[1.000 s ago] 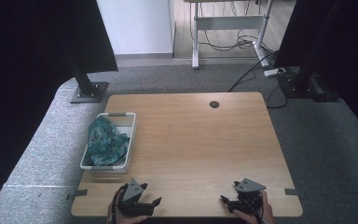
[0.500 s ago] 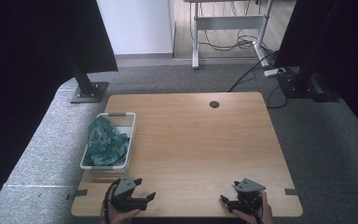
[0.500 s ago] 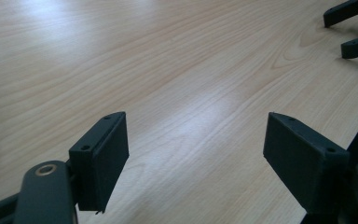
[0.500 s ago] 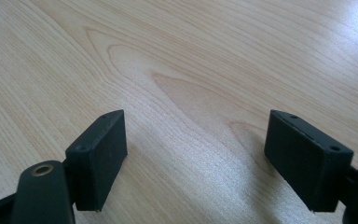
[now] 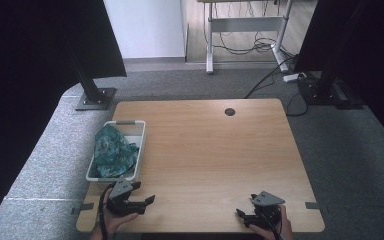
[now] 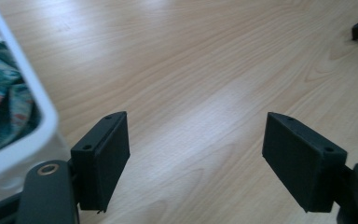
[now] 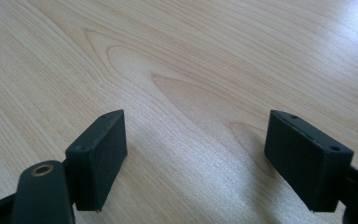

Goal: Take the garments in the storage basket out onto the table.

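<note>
left gripper (image 5: 142, 196) sits at the table's (image 5: 215, 150) near edge, about 7 o'clock, jaws spread wide with nothing between them, just beside the near end of the white basket (image 5: 141, 145). crumpled teal patterned cloth (image 5: 112, 150) lies inside the basket, at the table's 9 o'clock side. in the left gripper view the basket rim (image 6: 25, 88) is at 9 o'clock of the jaws. right gripper (image 5: 244, 215) at 5 o'clock, jaws also wide, over bare wood.

Teal patterned cloth (image 5: 112, 150) lies crumpled, apparently loose, inside the white basket (image 5: 141, 145) at table's left edge.
</note>
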